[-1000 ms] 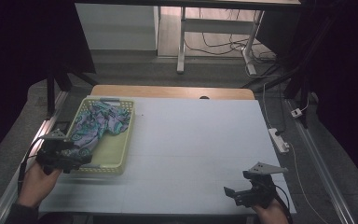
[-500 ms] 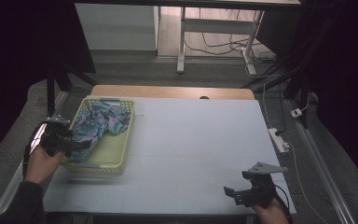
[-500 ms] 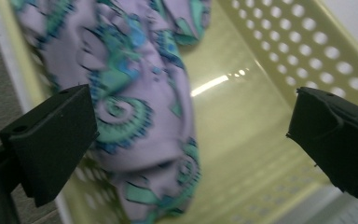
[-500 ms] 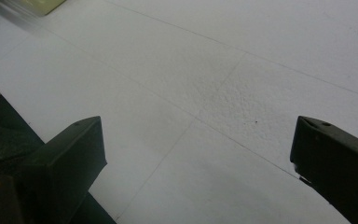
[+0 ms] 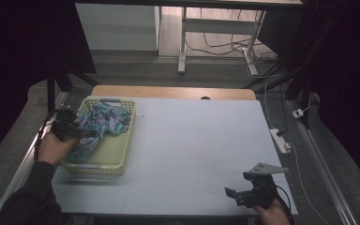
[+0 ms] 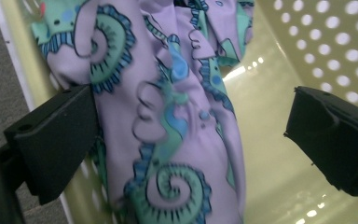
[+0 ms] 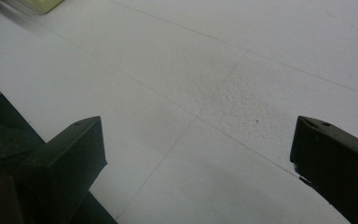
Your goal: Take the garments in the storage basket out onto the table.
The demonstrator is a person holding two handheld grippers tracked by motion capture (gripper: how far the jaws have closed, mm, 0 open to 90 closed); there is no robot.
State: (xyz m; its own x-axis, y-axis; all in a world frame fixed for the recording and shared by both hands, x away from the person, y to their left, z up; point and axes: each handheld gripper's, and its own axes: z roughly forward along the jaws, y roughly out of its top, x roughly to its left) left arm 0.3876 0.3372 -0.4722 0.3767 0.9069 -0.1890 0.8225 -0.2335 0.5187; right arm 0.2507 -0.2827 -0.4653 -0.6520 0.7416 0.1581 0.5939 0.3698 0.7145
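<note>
Glossy perforated plastic basket (image 6: pixel 307 42); soft printed cloth (image 6: pixel 168 116); matt textured tabletop (image 7: pixel 242 93).

A dim lab or workroom: white-topped table (image 5: pixel 201 140), bare desk frames (image 5: pixel 183 42), loose cables (image 5: pixel 220 44), a power strip (image 5: pixel 280 140) on grey carpet

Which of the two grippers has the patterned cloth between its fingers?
The left gripper, over the yellow basket; its open fingers straddle the cloth. The right gripper hovers over bare table.

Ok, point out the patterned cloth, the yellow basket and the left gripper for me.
patterned cloth (image 6: pixel 177 116), left gripper view, lilac fold between the open jaws
yellow basket (image 5: pixel 108 157), high view, bare floor near its front
left gripper (image 5: pixel 90 134), high view, between its fingertips
</note>
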